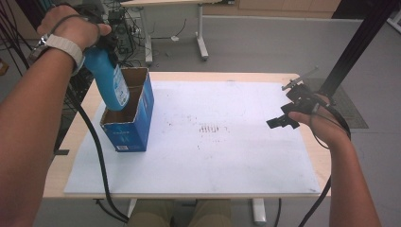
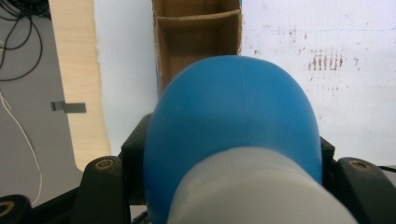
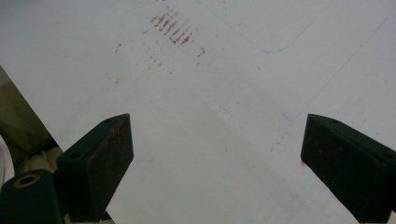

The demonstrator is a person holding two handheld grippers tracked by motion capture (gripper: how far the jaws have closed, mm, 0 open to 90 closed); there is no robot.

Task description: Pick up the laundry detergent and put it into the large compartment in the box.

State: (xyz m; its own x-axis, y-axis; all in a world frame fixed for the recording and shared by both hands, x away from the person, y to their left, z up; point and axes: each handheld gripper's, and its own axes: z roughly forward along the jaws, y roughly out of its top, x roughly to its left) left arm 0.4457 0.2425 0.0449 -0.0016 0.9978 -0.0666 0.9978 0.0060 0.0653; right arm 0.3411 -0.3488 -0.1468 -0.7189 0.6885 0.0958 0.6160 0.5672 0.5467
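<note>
High view showed the left gripper (image 1: pixel 101 45) clamped on the neck end of a blue bottle (image 1: pixel 108 80), which hung tilted with its base dipping into the near compartment of the blue carton (image 1: pixel 137 120). The carton stood upright near the left edge of the white board (image 1: pixel 236 161), its top open and a cardboard divider splitting it into two cells. In the left gripper view the bottle (image 2: pixel 233 126) bulged between the jaws, its white cap nearest the camera, with the brown inside of the carton (image 2: pixel 198 42) straight beyond it.

The step in hand looked like loading the bottle into the carton. The next move probably called for straightening the bottle over that cell and lowering it before letting go; the divider and the carton's near wall were what it could catch on, and a light carton might tip or slide.

Far to the right of the carton, the right gripper (image 1: pixel 283 120) hovered over the board with its jaws spread wide and nothing between them. Rusty scuff marks (image 1: pixel 208 128) lay between it and the carton.
</note>
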